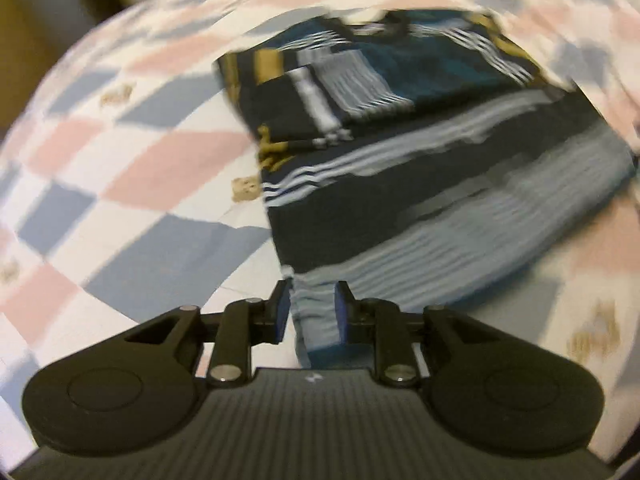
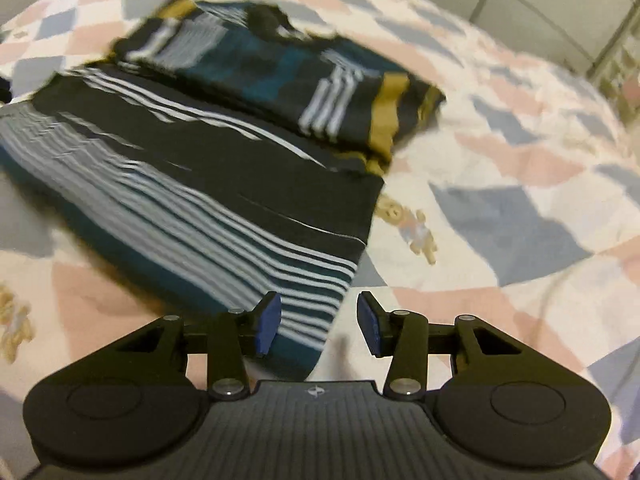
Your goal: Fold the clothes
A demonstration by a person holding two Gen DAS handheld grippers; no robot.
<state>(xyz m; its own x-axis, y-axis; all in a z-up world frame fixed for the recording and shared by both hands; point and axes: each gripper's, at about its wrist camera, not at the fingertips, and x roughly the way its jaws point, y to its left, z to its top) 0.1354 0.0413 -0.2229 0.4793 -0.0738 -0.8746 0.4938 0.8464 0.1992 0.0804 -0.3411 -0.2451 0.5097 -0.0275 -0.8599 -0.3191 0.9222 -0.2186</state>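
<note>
In the left wrist view, the left gripper is seen low in the frame with its blue-padded fingers parted. A near corner of the striped garment reaches down into the gap between them. Whether the pads actually press the cloth cannot be told, since a sliver of space shows on either side and the picture is blurred. From that corner the garment spreads ahead of the gripper and to its right. A folded-over part with teal, white and mustard bands lies farther ahead, on top of the darker striped body. The checked bedsheet in pink, blue and white is seen under everything, to the left of the gripper and beyond the garment.

In the right wrist view, the right gripper is shown released, its fingers spread wide. The striped garment lies ahead and to the left of it. Its near corner comes down just beside the left finger and partly into the gap, with the right finger over bare bedsheet. The folded upper part lies farther ahead.
</note>
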